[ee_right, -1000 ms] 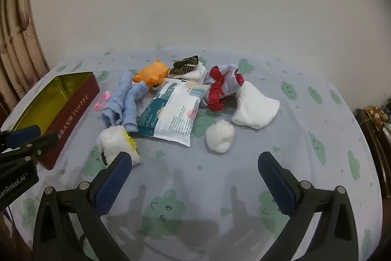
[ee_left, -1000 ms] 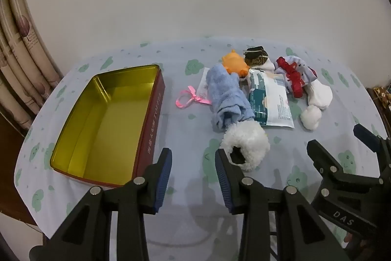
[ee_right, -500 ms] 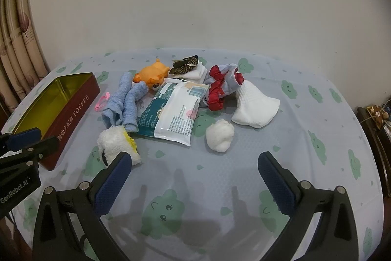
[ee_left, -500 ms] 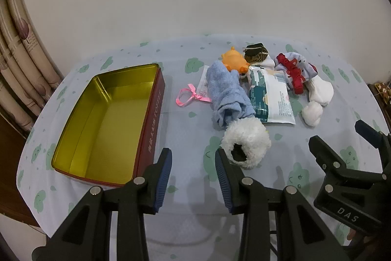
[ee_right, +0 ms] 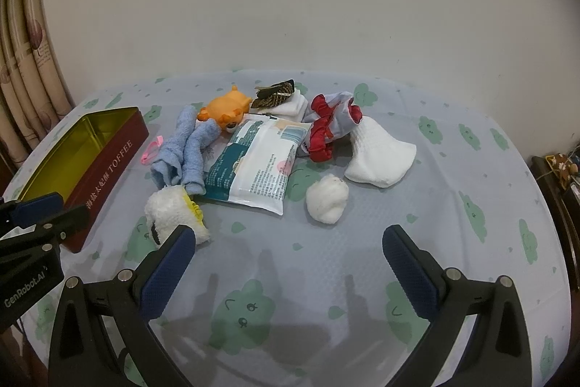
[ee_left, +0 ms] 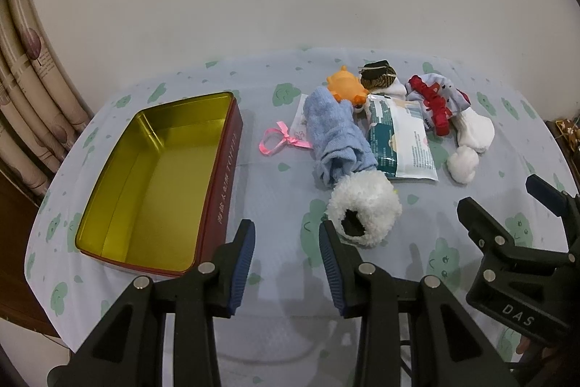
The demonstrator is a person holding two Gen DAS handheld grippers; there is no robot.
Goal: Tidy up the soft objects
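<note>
Nearest the left wrist camera, the left gripper (ee_left: 286, 242) hangs above the tablecloth (ee_left: 275, 198), its blue-padded fingers (ee_left: 242, 263) a modest gap apart with only bare cloth between them. The right gripper (ee_right: 288, 249) hangs over the near part of the same cloth, its fingers (ee_right: 166, 272) spread wide and holding nothing. Just beyond the left gripper's right fingertip lies a white fluffy item (ee_left: 364, 213) with a dark opening facing the camera; whether the tip touches it cannot be told. To the left, a red tin (ee_left: 156, 184) with a gold interior sits open and empty, lettered TOFFEE on its side in the right wrist view. Behind the fluffy item a rolled blue cloth (ee_left: 335, 136) rests against it, and a flat tissue pack (ee_left: 398, 140) lies beside the cloth, one edge tucked under it. A pink ribbon (ee_left: 279, 140) lies on the tablecloth between tin and cloth. To the right of the pack, a white cotton ball (ee_left: 462, 164) sits near a white sock (ee_left: 475, 129), which touches a red-trimmed bundle (ee_left: 435, 100). Farthest back, an orange plush toy (ee_left: 346, 86) adjoins the blue cloth's far end, and a brown patterned piece (ee_left: 378, 78) rests on folded white fabric beside it.
</note>
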